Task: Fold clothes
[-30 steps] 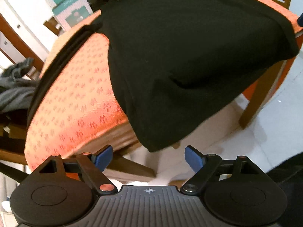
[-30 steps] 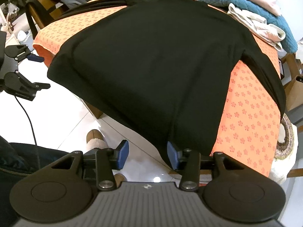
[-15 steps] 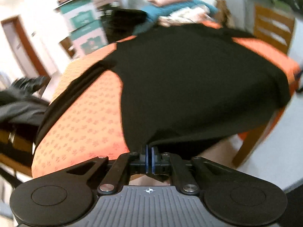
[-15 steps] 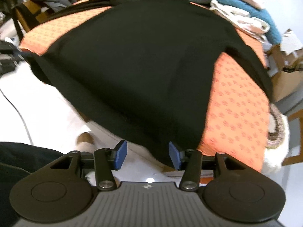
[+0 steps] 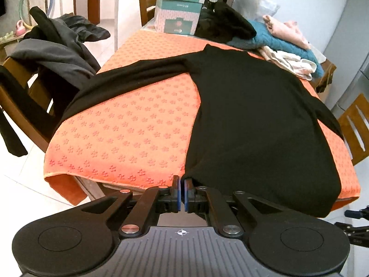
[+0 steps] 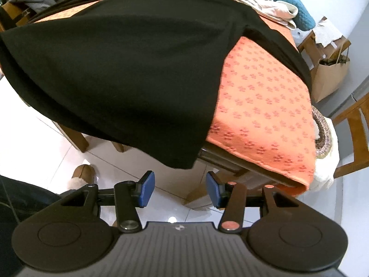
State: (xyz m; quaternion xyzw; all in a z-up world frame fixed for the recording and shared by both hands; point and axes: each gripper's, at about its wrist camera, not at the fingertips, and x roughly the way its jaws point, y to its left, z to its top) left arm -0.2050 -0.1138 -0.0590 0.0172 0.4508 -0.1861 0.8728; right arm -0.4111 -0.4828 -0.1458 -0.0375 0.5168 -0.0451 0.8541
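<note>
Currently, black long-sleeved top (image 5: 253,115) lies flat on orange-clothed surface (image 5: 129,138), hem hanging over near edge. Left gripper (image 5: 181,194): jaws nearly together at hem corner; whether they pinch fabric, cannot tell. Right gripper (image 6: 180,189): jaws wide, empty, just below hem. Far sleeve end cut off.

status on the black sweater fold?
Done: black sweater lies spread flat on the orange tablecloth, sleeves out. In hand: left gripper is shut at its hem corner; right gripper is open just below the other corner. Left: every fold; none made yet.
</note>
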